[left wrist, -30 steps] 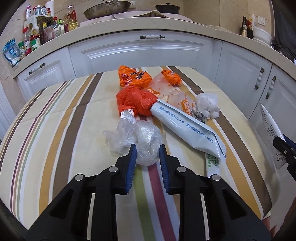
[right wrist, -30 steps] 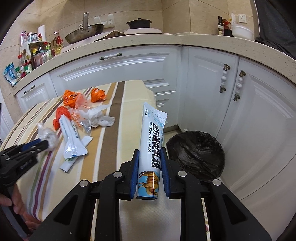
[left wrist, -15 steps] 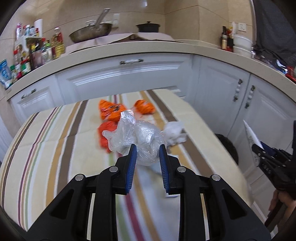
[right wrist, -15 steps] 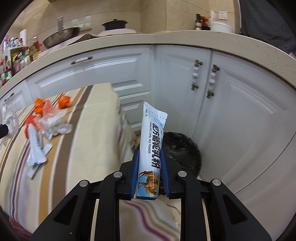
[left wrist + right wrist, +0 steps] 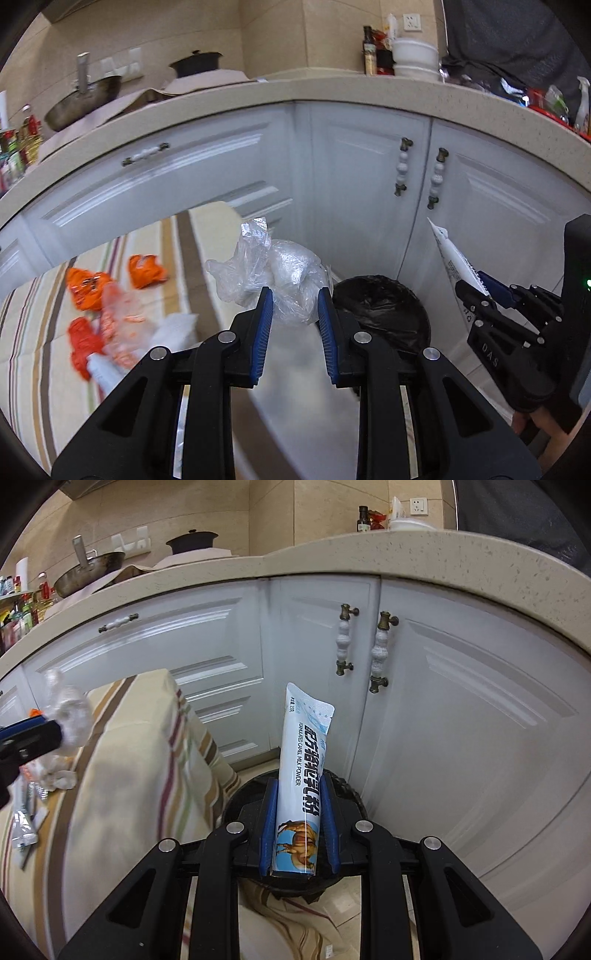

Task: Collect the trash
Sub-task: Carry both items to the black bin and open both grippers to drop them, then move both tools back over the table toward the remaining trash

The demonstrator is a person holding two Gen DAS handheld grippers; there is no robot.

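**Trash in transit: two pieces held near the bin**

Landmark: black-lined bin (image 5: 382, 314) on the floor at the corner of the white cabinets (image 5: 369, 177)

- Left gripper (image 5: 295, 306): clenched on a crumpled clear plastic bag (image 5: 273, 273). A second ago the bag lay on the striped table (image 5: 44, 354) among the other litter; it is now lifted clear, just left of the bin and in front of it
- Right gripper (image 5: 298, 805): grasping an upright white-and-blue milk powder sachet (image 5: 301, 760), as before. A second ago the bin sat off to its right; now the bin rim (image 5: 343, 786) shows directly behind the fingers
- Left on the table, well left of the bin: orange wrappers (image 5: 88, 288), white crumpled paper (image 5: 173, 328), a white tube-shaped packet (image 5: 99, 371). All blurred, and pushed to the left margin of the left wrist view, where earlier they filled the centre
- Right gripper seen from the left wrist view: at the right of the bin, the sachet's edge slanting up from it
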